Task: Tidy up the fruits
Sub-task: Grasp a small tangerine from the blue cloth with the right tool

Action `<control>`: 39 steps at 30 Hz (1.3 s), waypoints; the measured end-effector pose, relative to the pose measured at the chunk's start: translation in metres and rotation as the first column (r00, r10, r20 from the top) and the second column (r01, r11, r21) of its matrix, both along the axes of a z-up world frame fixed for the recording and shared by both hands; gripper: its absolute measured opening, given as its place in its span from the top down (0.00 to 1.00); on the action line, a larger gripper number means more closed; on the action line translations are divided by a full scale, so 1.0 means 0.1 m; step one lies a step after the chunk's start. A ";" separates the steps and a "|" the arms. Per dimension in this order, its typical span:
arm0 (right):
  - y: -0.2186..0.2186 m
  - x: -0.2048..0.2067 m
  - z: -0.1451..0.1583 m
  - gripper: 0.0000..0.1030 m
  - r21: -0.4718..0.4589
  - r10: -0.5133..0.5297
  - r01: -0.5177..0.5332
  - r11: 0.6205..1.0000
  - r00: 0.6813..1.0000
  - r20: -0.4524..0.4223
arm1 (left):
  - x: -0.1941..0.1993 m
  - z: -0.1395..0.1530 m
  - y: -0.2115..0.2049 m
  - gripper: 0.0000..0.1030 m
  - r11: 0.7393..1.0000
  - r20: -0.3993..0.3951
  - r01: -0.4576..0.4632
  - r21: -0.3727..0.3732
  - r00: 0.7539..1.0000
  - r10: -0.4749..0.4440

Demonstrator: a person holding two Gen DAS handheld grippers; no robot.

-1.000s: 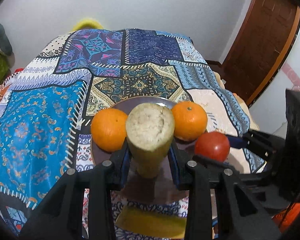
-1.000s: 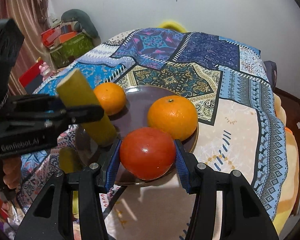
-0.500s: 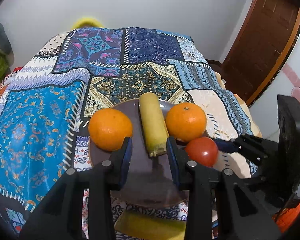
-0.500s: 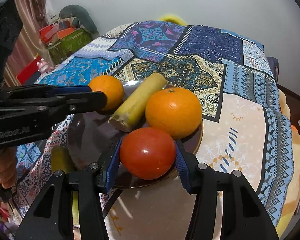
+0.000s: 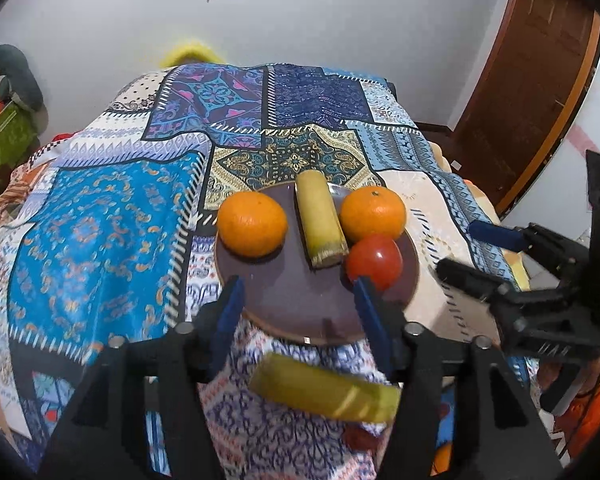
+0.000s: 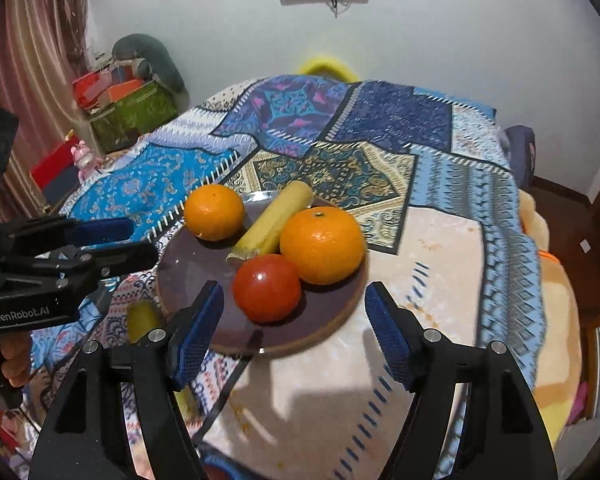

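Both the left gripper (image 5: pixel 298 300) and right gripper (image 6: pixel 294 308) stand wide apart, holding nothing; on the plate (image 6: pixel 204 256) lie two oranges (image 6: pixel 214 212), a banana piece (image 6: pixel 274 220) and a tomato (image 6: pixel 266 288)

Lower half of the round purple plate (image 6: pixel 324 332) lies bare; its upper half is crowded by two oranges, a yellow banana piece (image 6: pixel 274 222) and a red tomato (image 6: pixel 267 288). Patchwork cloth (image 5: pixel 100 220) left of frame is open.
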State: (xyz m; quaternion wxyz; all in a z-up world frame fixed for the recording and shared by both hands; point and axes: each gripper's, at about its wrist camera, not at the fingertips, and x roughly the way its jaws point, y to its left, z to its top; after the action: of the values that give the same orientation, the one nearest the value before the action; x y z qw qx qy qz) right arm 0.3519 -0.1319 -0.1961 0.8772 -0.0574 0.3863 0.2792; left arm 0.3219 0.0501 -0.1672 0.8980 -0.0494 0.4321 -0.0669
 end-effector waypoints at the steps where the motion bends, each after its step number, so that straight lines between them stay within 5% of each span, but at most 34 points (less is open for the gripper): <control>1: -0.04 -0.04 0.03 0.32 0.003 -0.007 0.007 1.000 1.000 0.004 | -0.05 0.01 -0.01 0.39 1.000 -0.004 0.004 -0.001 1.000 -0.004; 6: -0.27 -0.24 0.17 0.32 0.010 -0.046 0.046 0.999 0.999 0.014 | -0.31 0.00 -0.14 0.26 1.000 -0.025 0.016 0.026 1.000 -0.015; 8: -0.38 -0.34 0.19 0.32 0.006 -0.064 0.064 0.998 0.998 0.021 | -0.39 -0.04 -0.18 0.13 1.000 -0.033 0.006 0.023 0.999 -0.005; 14: -0.65 -0.57 0.18 0.32 -0.005 -0.111 0.111 0.994 0.994 0.023 | -0.50 -0.25 -0.30 0.12 1.000 -0.095 -0.014 0.014 0.995 0.015; 25: -0.95 -0.70 -0.21 0.32 -0.011 -0.159 0.159 0.987 0.982 -0.100 | -0.53 -0.69 -0.54 0.13 0.998 -0.186 -0.026 0.051 0.982 0.035; 28: -0.96 -0.68 -0.34 0.33 -0.007 -0.153 0.154 0.988 0.975 -0.160 | -0.53 -0.69 -0.53 0.20 0.997 -0.163 -0.050 0.053 0.985 0.058; 35: -0.83 -0.69 -0.63 0.62 -0.047 -0.099 0.090 0.995 0.961 -0.259 | -0.60 -0.63 -0.40 0.45 1.000 -0.150 -0.030 0.009 0.988 0.031; 39: -0.77 -0.73 -0.69 0.68 -0.082 -0.091 0.074 0.994 0.966 -0.240 | -0.70 -0.60 -0.14 0.49 0.997 -0.149 -0.081 0.001 0.986 0.080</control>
State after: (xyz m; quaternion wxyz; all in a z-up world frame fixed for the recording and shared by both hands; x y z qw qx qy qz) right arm 0.2789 -0.2085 -0.2651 0.8313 -0.0384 0.5031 0.2332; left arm 0.2523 0.0356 -0.2270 0.8650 -0.0742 0.4955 -0.0278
